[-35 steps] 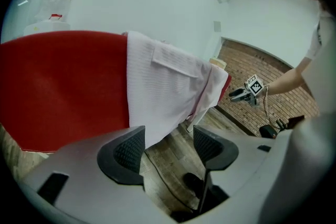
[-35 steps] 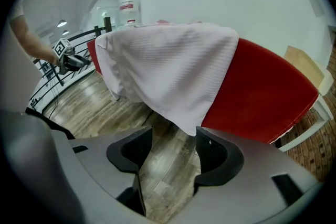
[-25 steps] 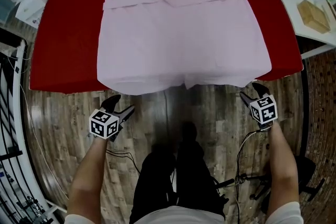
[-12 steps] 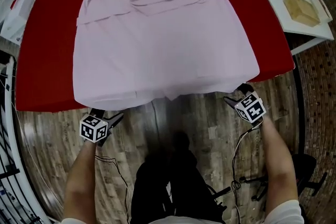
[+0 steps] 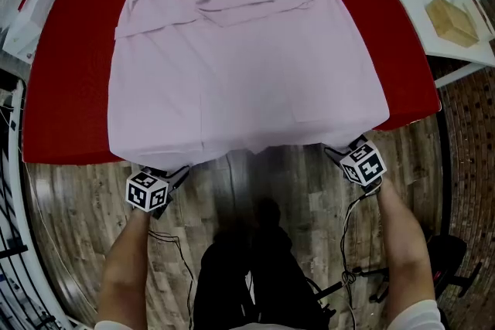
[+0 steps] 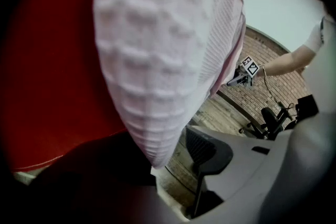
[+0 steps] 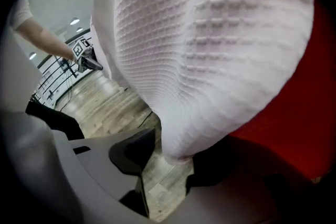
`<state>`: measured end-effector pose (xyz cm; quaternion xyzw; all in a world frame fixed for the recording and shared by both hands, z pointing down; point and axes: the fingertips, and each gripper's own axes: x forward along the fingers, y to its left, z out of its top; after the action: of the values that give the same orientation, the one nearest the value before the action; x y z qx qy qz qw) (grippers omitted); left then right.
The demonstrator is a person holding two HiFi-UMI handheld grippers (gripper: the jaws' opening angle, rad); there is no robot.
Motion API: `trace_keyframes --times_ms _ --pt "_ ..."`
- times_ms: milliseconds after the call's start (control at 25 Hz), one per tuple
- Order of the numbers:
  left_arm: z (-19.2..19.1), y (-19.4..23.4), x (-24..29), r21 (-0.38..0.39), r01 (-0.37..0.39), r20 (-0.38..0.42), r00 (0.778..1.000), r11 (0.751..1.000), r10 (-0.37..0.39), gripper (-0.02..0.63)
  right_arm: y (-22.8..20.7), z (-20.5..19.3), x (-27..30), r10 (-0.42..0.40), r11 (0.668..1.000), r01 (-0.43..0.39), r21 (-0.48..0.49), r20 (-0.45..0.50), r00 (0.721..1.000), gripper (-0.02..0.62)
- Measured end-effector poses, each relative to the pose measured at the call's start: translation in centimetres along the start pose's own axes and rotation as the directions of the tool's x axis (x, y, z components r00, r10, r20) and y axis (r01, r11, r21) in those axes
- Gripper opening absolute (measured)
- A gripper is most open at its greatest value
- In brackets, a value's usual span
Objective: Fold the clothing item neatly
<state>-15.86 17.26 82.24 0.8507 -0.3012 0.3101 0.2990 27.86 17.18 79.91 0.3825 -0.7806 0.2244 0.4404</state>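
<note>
Jaws on left gripper point(image 5: 173, 173) had just been closing, still apart; right gripper point(image 5: 337, 151) likewise open. Each straddled a hem corner of pink garment point(image 5: 232, 66), unpinched. Garment flat on red counter point(image 5: 69, 89); no fold yet.

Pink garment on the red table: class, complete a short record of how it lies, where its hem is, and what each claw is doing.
Garment: pink garment, spread out on the red table
Hem: near edge hangs over the table's front edge
Left claw: at the hem's left corner; jaws have just been closing, fabric between them, not yet pinched
Right claw: at the hem's right corner; jaws apart, fabric between them
Fold: not yet begun
</note>
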Motion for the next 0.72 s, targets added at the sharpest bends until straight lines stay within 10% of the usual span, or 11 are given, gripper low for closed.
trace_keyframes --times_ms 120,720 --pt "-0.2 -0.9 -0.6 -0.043 0.002 -0.014 1.000 0.999 -0.002 0.058 1.1 0.0 -0.7 0.005 1.000 -0.005 0.010 -0.009 1.000 0.045" --pt "5.2 -14.9 -10.1 -0.414 0.308 0.105 0.951 0.857 -0.291 0.011 10.6 4.2 -12.4 0.094 0.983 -0.092 0.157 -0.004 0.996 0.025"
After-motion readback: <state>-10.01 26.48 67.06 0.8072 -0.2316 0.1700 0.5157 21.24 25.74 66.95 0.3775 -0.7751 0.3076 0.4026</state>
